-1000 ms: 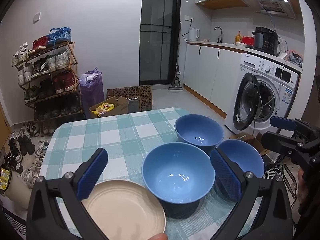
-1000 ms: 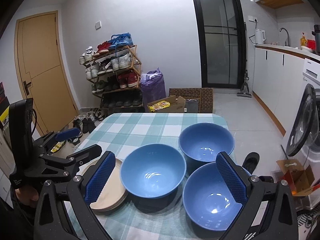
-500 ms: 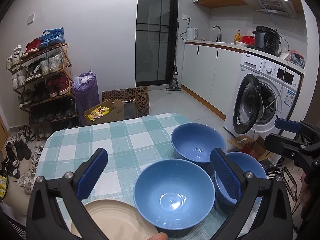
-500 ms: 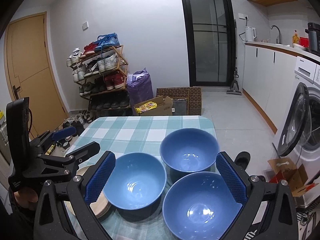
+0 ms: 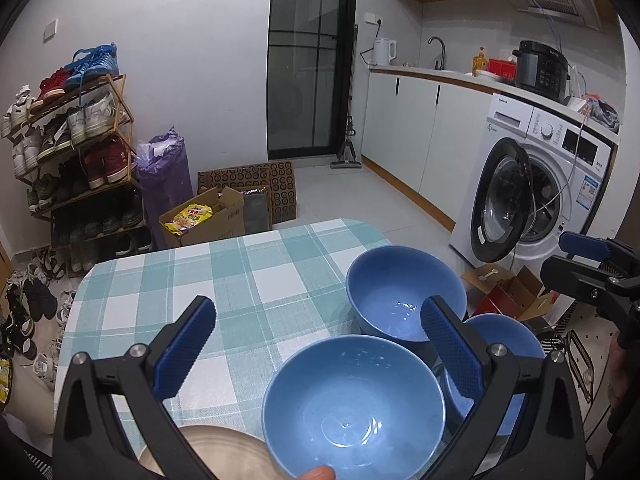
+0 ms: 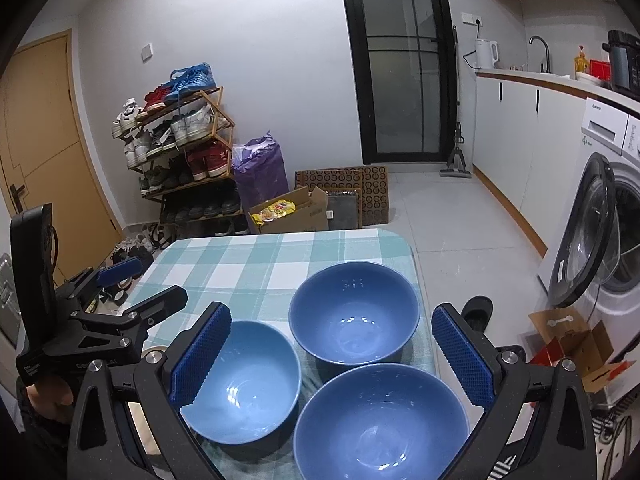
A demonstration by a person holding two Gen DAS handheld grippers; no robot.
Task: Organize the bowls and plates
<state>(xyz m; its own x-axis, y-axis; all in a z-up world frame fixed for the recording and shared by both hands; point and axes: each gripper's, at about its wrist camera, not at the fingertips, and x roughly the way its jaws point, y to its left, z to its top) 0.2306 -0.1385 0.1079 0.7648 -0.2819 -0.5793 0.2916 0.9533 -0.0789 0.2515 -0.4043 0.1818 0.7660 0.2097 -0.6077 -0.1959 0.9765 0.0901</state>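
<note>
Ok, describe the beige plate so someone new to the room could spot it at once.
Start at the checked tablecloth on the small table. Three blue bowls cluster on its near right side; the plate lies just left of the nearest bowl, under the left gripper. It is the only flat, cream-coloured dish among deep blue ones.

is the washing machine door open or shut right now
Open. The washing machine door is swung out from the drum opening, with the dark drum showing behind it; the right wrist view shows the same door standing ajar.
</note>
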